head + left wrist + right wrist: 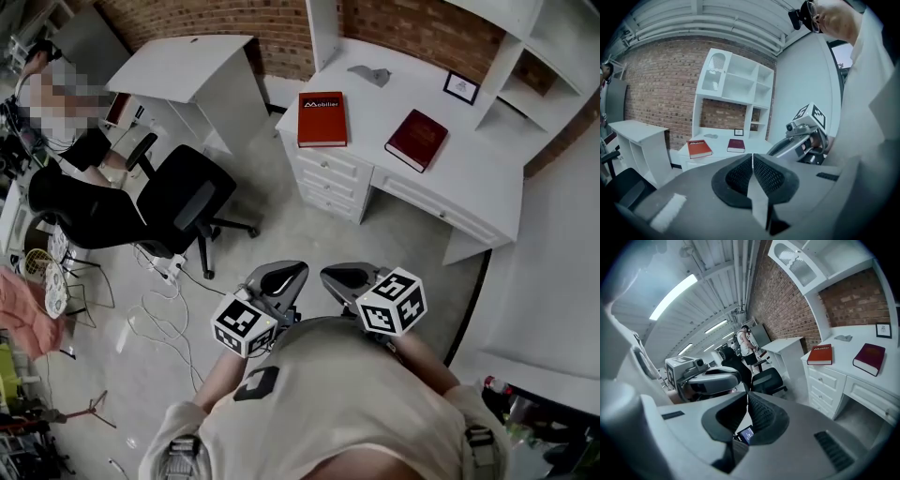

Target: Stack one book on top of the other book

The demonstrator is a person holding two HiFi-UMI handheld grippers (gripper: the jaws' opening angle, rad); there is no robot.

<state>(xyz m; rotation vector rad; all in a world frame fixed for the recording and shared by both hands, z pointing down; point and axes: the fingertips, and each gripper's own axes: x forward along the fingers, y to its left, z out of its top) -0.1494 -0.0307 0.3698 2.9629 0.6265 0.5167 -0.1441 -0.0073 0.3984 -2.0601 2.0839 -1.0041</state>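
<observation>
Standing well back from the white desk (373, 127), the person carries the left gripper (277, 279) and the right gripper (348, 277) with jaws pressed together on nothing. The 2 books lie flat on the desk, well apart. The red book (322, 119) sits by the front edge above the drawers. The maroon book (417, 140) lies to its right.

Both look like stiff hardbacks, fairly heavy, with smooth covers that could slip. I'd pinch 1 across its thickness, midway along a long edge, so it doesn't tip.

The red book's long axis runs straight back toward the brick wall. The maroon book's does nearly the same, skewed with its near end swung toward the red book.
</observation>
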